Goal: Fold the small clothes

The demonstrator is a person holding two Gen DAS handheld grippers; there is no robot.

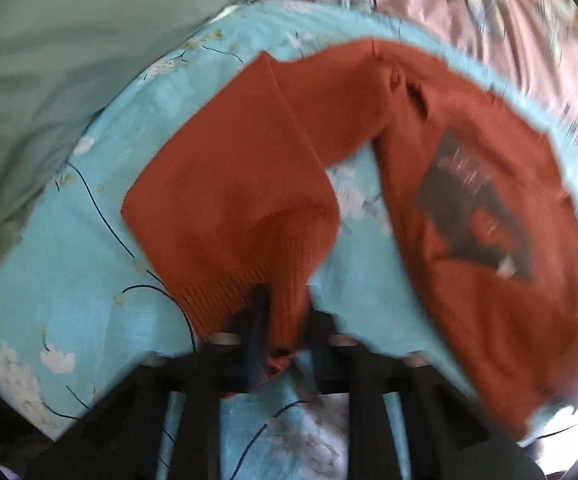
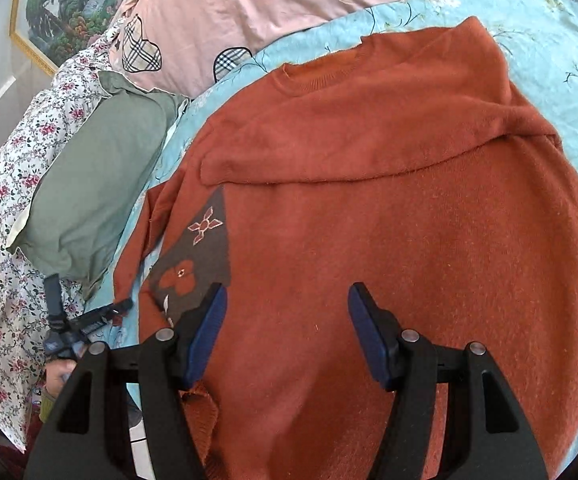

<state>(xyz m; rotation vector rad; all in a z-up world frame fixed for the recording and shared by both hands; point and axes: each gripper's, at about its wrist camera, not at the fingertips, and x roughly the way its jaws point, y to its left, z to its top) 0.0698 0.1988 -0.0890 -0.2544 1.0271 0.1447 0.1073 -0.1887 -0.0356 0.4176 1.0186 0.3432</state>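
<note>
A rust-orange knitted sweater (image 2: 369, 220) lies on a light blue flowered sheet (image 2: 549, 40), one sleeve folded across its chest, a dark brown patch with flowers (image 2: 197, 256) on its left side. My right gripper (image 2: 285, 320) is open and hovers just above the sweater's lower body. My left gripper (image 1: 285, 320) is shut on the ribbed cuff of the other sleeve (image 1: 233, 208) and holds it up off the sheet (image 1: 69, 280); the sweater's body (image 1: 489, 208) lies to the right. The left wrist view is blurred. The left gripper also shows in the right wrist view (image 2: 89, 316).
A green pillow (image 2: 89, 192) lies left of the sweater, also in the left wrist view (image 1: 49, 60). A pink cover with plaid hearts (image 2: 249, 12) lies behind. A flowered white sheet (image 2: 1, 240) runs along the left. A framed picture (image 2: 61, 4) hangs on the wall.
</note>
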